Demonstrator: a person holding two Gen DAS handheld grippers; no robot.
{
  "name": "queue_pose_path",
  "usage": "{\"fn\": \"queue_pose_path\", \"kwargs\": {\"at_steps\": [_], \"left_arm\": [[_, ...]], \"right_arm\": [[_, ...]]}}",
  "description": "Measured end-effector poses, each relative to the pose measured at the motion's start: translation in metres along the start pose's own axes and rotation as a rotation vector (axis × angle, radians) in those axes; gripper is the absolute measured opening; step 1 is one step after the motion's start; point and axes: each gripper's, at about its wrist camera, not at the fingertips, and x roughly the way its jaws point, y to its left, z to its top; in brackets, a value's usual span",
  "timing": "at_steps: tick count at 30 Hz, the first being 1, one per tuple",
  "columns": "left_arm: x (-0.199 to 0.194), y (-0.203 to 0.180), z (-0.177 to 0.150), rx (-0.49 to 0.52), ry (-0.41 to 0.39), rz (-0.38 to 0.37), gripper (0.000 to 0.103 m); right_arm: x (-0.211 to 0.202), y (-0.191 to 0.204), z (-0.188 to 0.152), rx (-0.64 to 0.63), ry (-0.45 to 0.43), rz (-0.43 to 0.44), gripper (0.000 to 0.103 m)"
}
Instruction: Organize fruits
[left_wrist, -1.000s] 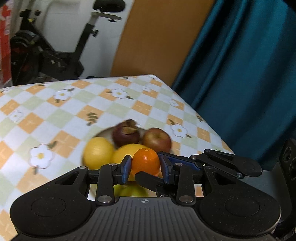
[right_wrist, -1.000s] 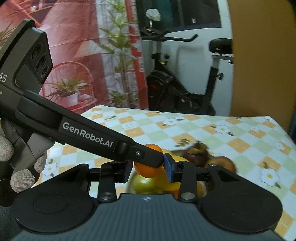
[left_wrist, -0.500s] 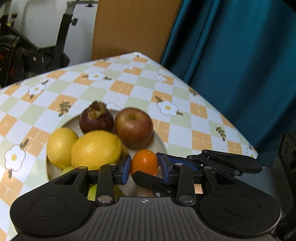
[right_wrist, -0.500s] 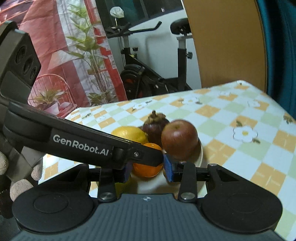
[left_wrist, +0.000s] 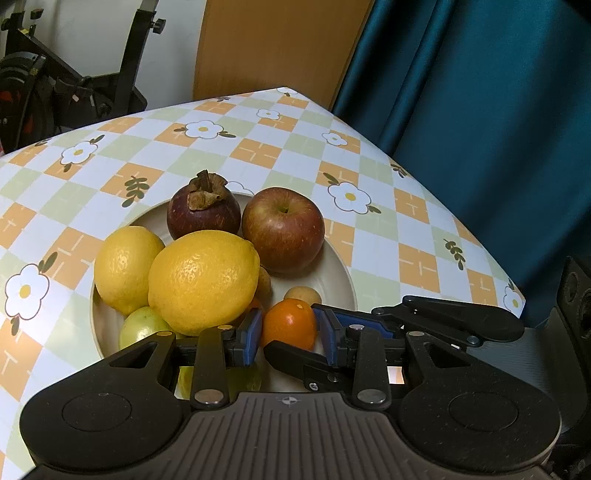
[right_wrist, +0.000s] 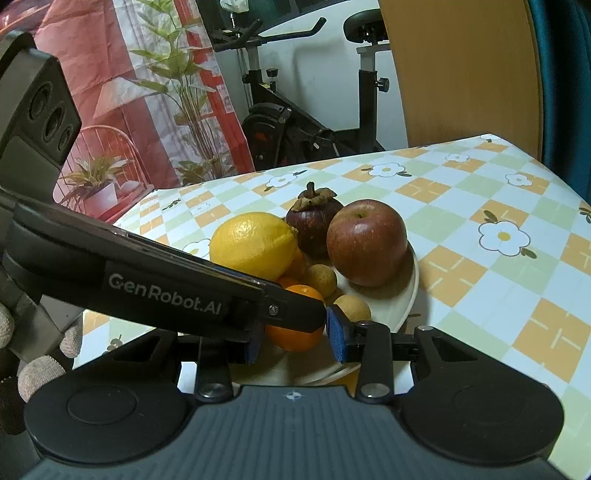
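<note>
Nearest, both claws grip one small orange (left_wrist: 290, 325) together: the left claw (left_wrist: 290, 334) and the right claw (right_wrist: 295, 326) each press blue pads against its sides, just above the near part of a cream plate (left_wrist: 338, 269). The plate sits near the bench's (left_wrist: 258, 155) far right corner, already holding two lemons (left_wrist: 201, 277), a green fruit (left_wrist: 142, 328), small brown fruits (right_wrist: 319, 278), then an apple (left_wrist: 283, 229) and a mangosteen (left_wrist: 203, 212). The sorting seems nearly finished; this orange is not yet released.
</note>
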Motion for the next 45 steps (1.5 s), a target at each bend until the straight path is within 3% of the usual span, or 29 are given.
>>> {"fn": "queue_pose_path", "kwargs": {"at_steps": [13, 17, 23, 25, 29, 32, 35, 45], "left_arm": [[-0.031, 0.016, -0.002, -0.08, -0.057, -0.035, 0.037], [-0.055, 0.025, -0.004, -0.12, -0.114, -0.048, 0.051], [-0.085, 0.037, -0.007, -0.172, -0.205, 0.005, 0.053], [-0.095, 0.04, -0.008, -0.186, -0.242, 0.041, 0.058], [-0.123, 0.043, -0.012, -0.204, -0.329, 0.11, 0.083], [-0.144, 0.041, -0.014, -0.205, -0.395, 0.178, 0.091], [-0.165, 0.036, -0.015, -0.207, -0.438, 0.254, 0.092], [-0.228, 0.021, -0.026, -0.196, -0.54, 0.418, 0.094]], "right_arm": [[0.004, -0.003, 0.001, 0.018, 0.037, -0.017, 0.039], [0.005, 0.0, 0.001, 0.005, 0.049, -0.025, 0.041], [0.003, 0.005, 0.004, -0.013, 0.057, -0.049, 0.043], [0.001, 0.006, 0.006, -0.015, 0.053, -0.052, 0.047], [-0.009, 0.012, 0.014, -0.015, 0.023, -0.07, 0.072], [-0.022, 0.019, 0.025, -0.018, -0.02, -0.082, 0.088], [-0.034, 0.028, 0.039, -0.046, -0.056, -0.108, 0.102], [-0.073, 0.057, 0.071, -0.059, -0.148, -0.122, 0.103]]}}
